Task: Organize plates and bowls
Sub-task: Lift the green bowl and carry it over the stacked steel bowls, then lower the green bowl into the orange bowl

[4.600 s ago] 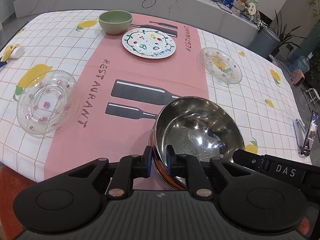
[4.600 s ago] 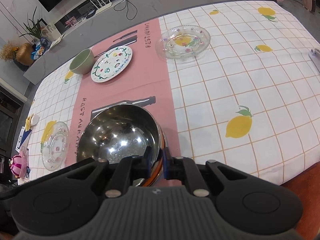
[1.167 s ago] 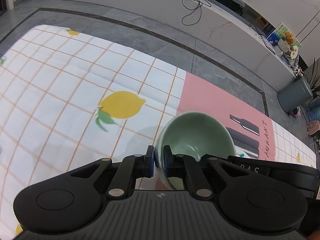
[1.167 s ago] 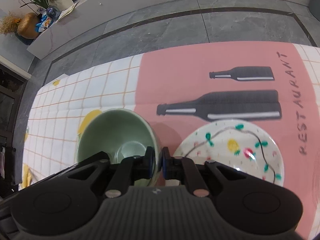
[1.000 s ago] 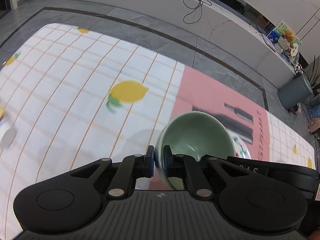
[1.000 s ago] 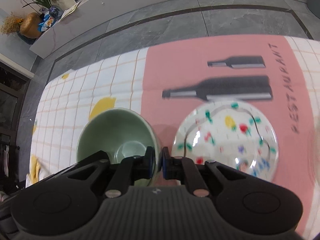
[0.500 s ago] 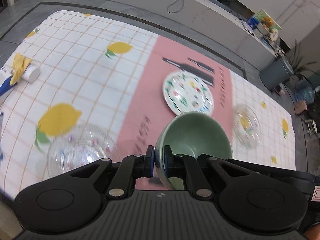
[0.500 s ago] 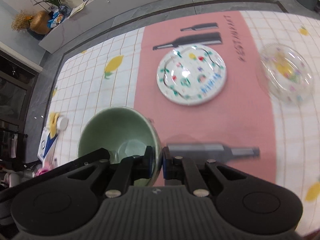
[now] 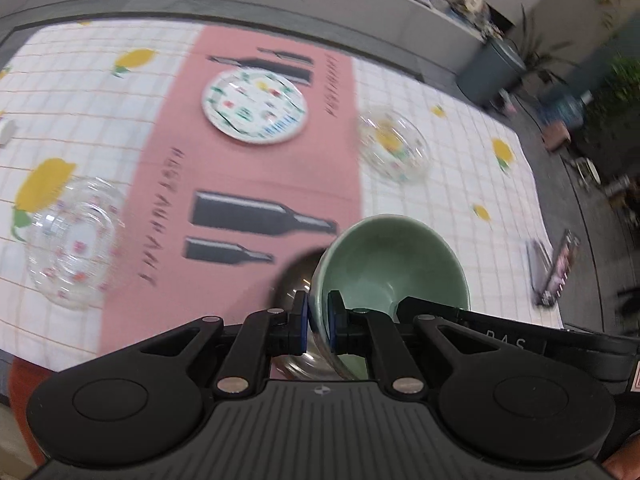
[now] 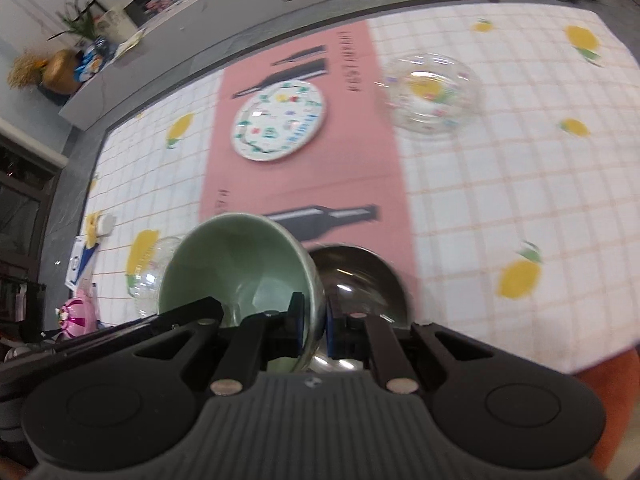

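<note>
Even indoor light; motion blur throughout (fisheye bending at edges)

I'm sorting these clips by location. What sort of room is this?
Probably a home living or dining room: a table with a lemon-print tablecloth set with a painted plate, a long low cabinet with cables behind it, and potted plants.
</note>
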The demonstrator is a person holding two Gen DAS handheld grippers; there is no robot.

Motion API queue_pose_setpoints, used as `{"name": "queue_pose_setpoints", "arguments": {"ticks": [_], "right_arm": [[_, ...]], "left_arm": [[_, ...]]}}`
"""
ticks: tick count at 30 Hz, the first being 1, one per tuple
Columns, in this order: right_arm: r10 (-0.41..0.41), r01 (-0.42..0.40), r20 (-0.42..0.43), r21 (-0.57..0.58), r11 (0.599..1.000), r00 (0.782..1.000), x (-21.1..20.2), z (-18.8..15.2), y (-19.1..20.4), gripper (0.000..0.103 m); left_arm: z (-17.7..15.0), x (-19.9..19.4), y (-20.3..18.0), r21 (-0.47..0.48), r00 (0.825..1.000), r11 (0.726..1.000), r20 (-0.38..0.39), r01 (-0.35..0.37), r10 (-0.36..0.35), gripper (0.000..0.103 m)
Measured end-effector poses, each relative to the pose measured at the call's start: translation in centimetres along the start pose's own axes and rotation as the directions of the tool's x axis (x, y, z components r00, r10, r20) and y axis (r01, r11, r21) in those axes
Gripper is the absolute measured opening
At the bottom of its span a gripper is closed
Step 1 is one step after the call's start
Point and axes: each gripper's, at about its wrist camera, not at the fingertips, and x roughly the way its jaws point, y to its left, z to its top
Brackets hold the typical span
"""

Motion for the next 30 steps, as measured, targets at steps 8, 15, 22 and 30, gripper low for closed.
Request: {"name": "queue_pose_setpoints", "arguments": {"ticks": [8, 15, 22, 30], "right_arm": [[-0.033, 0.035, -0.051, 0.039, 0.999, 0.998, 0.5, -1.7, -3.6, 0.008], [-0.045, 0.047, -0.08, 0.034, 0.998, 0.996, 2.0, -1.7, -4.2, 0.008], [-0.054, 0.056, -0.08, 0.027, 0.998, 0.995, 3.0, -1.1, -4.4, 0.008], [-0.056, 0.058, -0.102, 0.012, 0.998, 0.993, 4.4, -0.1, -4.3, 0.008]], "left_arm": [[-1.8, 2.5, -1.5, 0.012, 0.996, 1.0, -0.087, 0.005, -0.004, 0.01], [-1.7, 3.8, -0.8, -0.034, 0.992, 0.999, -0.122, 0.01, -0.014, 0.01], [-1.0, 5.0, -0.4, -0.057, 0.99, 0.998, -0.137, 0.014, -0.021, 0.009], [0.1, 5.9, 0.0, -0.062, 0.99, 0.998, -0.143, -0.002, -0.007, 0.009]]}}
